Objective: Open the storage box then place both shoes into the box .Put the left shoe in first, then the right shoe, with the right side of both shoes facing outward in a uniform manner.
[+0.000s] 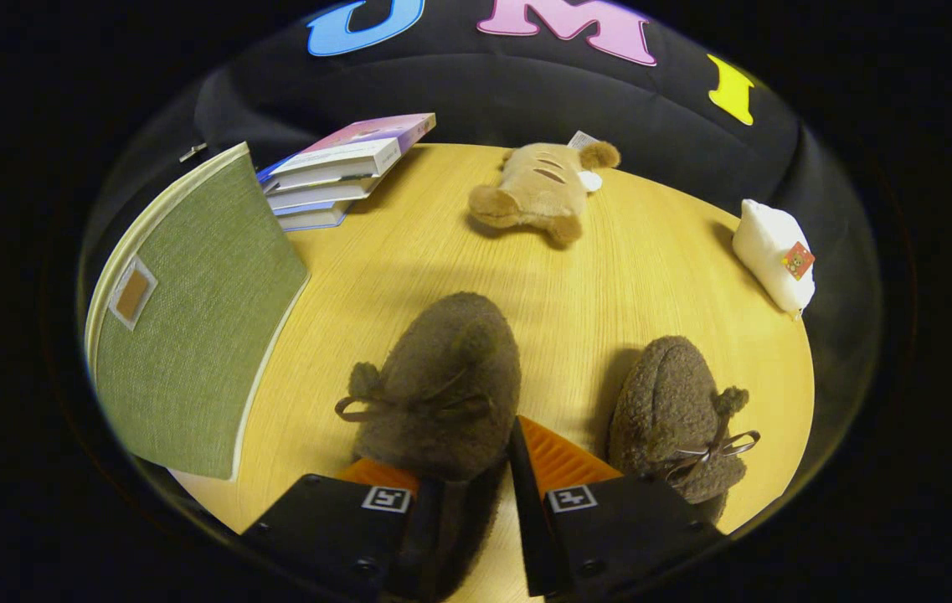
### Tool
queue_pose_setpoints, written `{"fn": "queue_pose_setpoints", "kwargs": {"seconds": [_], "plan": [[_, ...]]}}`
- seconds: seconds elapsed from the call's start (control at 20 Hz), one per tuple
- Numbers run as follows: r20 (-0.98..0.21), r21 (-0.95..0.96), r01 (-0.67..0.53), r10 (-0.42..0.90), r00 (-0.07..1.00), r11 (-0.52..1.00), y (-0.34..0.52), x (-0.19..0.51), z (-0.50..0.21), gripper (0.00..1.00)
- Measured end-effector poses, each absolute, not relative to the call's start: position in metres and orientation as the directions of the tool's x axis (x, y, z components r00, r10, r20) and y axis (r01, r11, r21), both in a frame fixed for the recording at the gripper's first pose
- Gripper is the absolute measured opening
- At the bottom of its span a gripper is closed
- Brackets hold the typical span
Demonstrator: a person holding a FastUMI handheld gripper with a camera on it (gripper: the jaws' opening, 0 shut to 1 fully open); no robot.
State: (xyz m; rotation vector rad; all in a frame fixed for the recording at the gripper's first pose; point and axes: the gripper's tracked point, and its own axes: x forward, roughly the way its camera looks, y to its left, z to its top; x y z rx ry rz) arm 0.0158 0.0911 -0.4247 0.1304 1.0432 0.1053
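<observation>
Fingers straddle the heel end of the nearer fuzzy brown shoe (442,385), one on each side, set narrow around it; whether both pads actually press the fleece I cannot tell, since the left finger sits partly under the shoe's flank and the right one (555,456) may only be brushing it; the gripper (476,469) itself looks low over the wooden table (459,251). Just beside the right finger lies the second shoe (676,419), its bow turned toward the outer side, a strip of bare table between the pair. Off to the left of the fingers stands the green fabric storage box (191,335), its lid looking closed from here, which I judge means the opening step is not done; beyond it a stack of books (333,172), further ahead a plush toy (538,188), and far to the right a white pouch (777,251). My worries from here: the fleece is soft and may compress, so a lift could let the shoe sag or slip out; a grab on one flank only would twist it and spoil the outward-facing side; I also cannot say for sure which shoe is the left one, so the order could go wrong; and carrying a shoe to a shut box leaves nowhere to put it.
</observation>
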Motion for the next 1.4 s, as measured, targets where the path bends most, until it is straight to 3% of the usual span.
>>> {"fn": "queue_pose_setpoints", "kwargs": {"seconds": [0.15,0.2,0.45,0.95,1.15,1.4], "plan": [[-0.864,0.137,0.045,0.097,0.494,0.99,0.079,0.012,-0.422,0.09],[-0.862,0.139,0.05,0.096,0.497,0.989,0.079,0.011,-0.418,0.07],[-0.817,0.227,0.082,0.144,0.558,0.97,0.082,0.013,-0.36,0.07],[-0.733,0.321,0.018,0.237,0.638,0.947,0.13,0.052,-0.196,0.07],[-0.709,0.399,-0.038,0.335,0.62,0.916,0.197,0.068,-0.155,0.06],[-0.755,0.406,-0.063,0.374,0.539,0.912,0.283,0.073,-0.168,0.07]]}}
